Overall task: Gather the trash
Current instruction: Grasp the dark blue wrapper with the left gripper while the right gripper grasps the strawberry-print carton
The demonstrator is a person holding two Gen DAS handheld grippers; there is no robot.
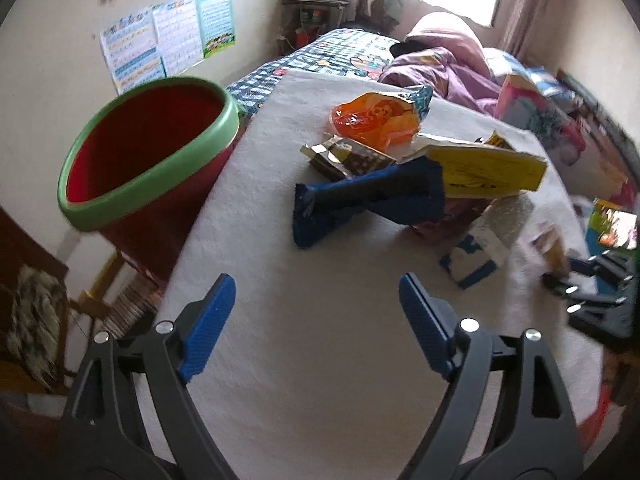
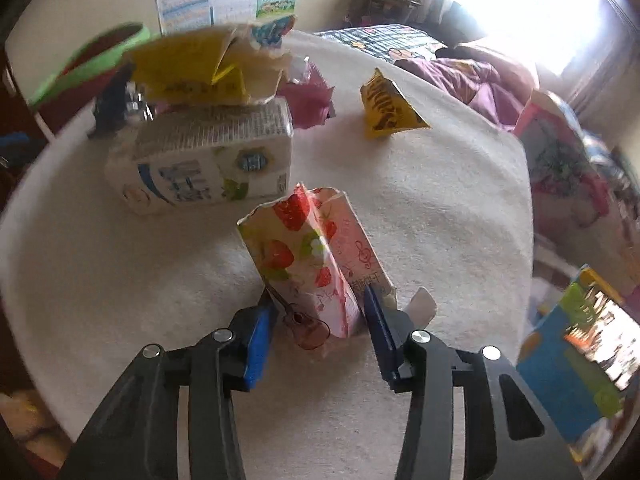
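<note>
Two grippers in play. Right gripper (image 2: pixel 320 320) has its blue pads on either side of the strawberry-print snack carton (image 2: pixel 316 256), gripping it low, near its base; carton is torn open at the top and tilts away from the camera. Left gripper (image 1: pixel 316 300) is spread wide and holds nothing, hovering over bare white cloth (image 1: pixel 280 360).

Landmark = red bin with green rim (image 1: pixel 148 152), sitting off the cloth's left edge. Rest of the trash sits right of the bin: orange wrapper (image 1: pixel 372 120), blue wrapper (image 1: pixel 368 200), yellow packet (image 1: pixel 484 168). White milk carton (image 2: pixel 208 160) lies on its side, just beyond the strawberry carton.

Risks, my read:
- Thin, empty carton: hard squeeze crushes it, light squeeze lets it pivot or slip out.
- Low grip, tall body: it could swing on lift and clip the milk carton.
- Bin leans away; a short or rushed drop hits the rim and bounces off.
- Wrist views are motion-blurred, so pad contact is hard to confirm.
</note>
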